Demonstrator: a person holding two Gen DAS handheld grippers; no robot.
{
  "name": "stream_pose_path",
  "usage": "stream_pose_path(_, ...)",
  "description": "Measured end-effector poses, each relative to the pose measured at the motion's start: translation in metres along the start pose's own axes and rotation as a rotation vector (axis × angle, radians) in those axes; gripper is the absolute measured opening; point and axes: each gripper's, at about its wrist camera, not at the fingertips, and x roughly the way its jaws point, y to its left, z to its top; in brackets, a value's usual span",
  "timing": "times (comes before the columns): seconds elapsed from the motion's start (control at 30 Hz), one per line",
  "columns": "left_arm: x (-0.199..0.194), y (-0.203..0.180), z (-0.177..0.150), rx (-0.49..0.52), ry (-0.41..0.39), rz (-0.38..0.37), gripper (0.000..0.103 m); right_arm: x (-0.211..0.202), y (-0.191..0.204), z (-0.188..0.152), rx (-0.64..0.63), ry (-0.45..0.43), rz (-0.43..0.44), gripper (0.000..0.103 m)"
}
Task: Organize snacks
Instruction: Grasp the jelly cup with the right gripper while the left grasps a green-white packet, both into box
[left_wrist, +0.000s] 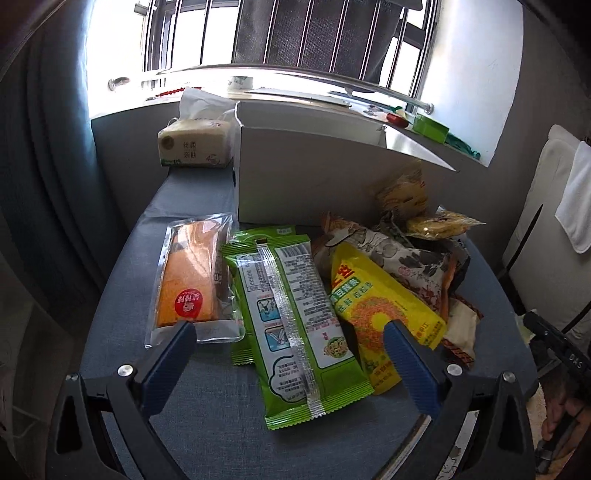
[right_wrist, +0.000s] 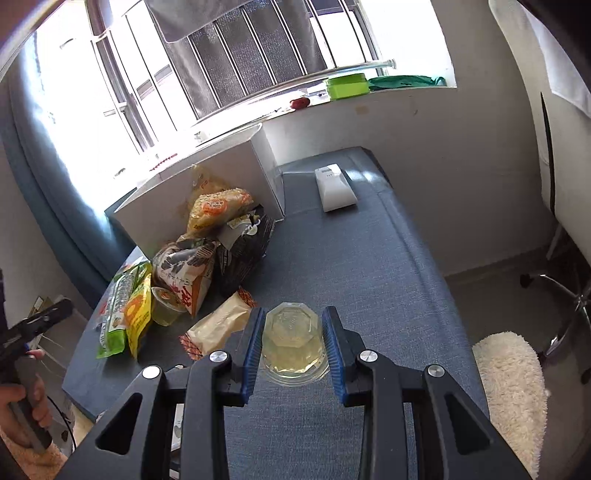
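Item 1: jelly cup (right_wrist: 293, 341), clear plastic, pale yellow filling, lying on the blue-grey table (right_wrist: 369, 258) just right of the snack pile. Held by the right gripper (right_wrist: 293, 347), its 2 blue pads clamped on opposite sides of the cup wall. Handling, as judged: light, smooth and likely slippery; thin wall may buckle under a hard squeeze, so a grip at mid-body, below the rim, suits best.

Item 2: green packet (left_wrist: 291, 332), long and flat, lying seam-up between the orange cake packet (left_wrist: 192, 280) and the yellow bag (left_wrist: 376, 306). The left gripper (left_wrist: 288, 354) hangs above it, jaws spread wide, grasping nothing. Handling, as judged: light, crinkly film, contents probably brittle; take across the narrow width.

Item 3: white box (left_wrist: 306, 173), open-topped, behind the pile; the likely destination.
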Motion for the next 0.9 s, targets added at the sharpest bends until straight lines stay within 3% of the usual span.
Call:
stream_pose_path(0.23,0.052,-0.009,0.028,0.06,0.06,0.089,0.102,-0.01,0.018,0.0,-0.059,-0.012,0.02,0.035)
stream_pose_path(0.3,0.064,-0.01,0.032,0.081,0.074,0.093,0.084,-0.008,0.023,0.0,-0.076,-0.007,0.022,0.035)
stream_pose_path(0.33,0.066,-0.008,0.033,0.075,0.068,0.085,0.067,-0.007,0.026,0.0,-0.087,-0.003,0.023,0.035)
stream_pose_path(0.37,0.068,-0.005,0.034,0.055,0.067,0.094,0.067,-0.006,0.028,-0.001,-0.097,-0.002,0.024,0.035)
stream_pose_path(0.43,0.061,0.0,0.034,0.029,0.037,0.042,0.066,-0.005,0.031,-0.001,-0.107,0.001,0.029,0.035)
stream_pose_path(0.67,0.01,-0.002,0.043,0.054,-0.096,-0.043,0.066,0.001,0.035,0.006,-0.1,0.006,0.07,0.035)
stream_pose_path(0.9,-0.027,-0.009,0.091,0.074,-0.212,-0.12,0.066,0.013,0.063,0.054,-0.151,-0.039,0.162,0.035)
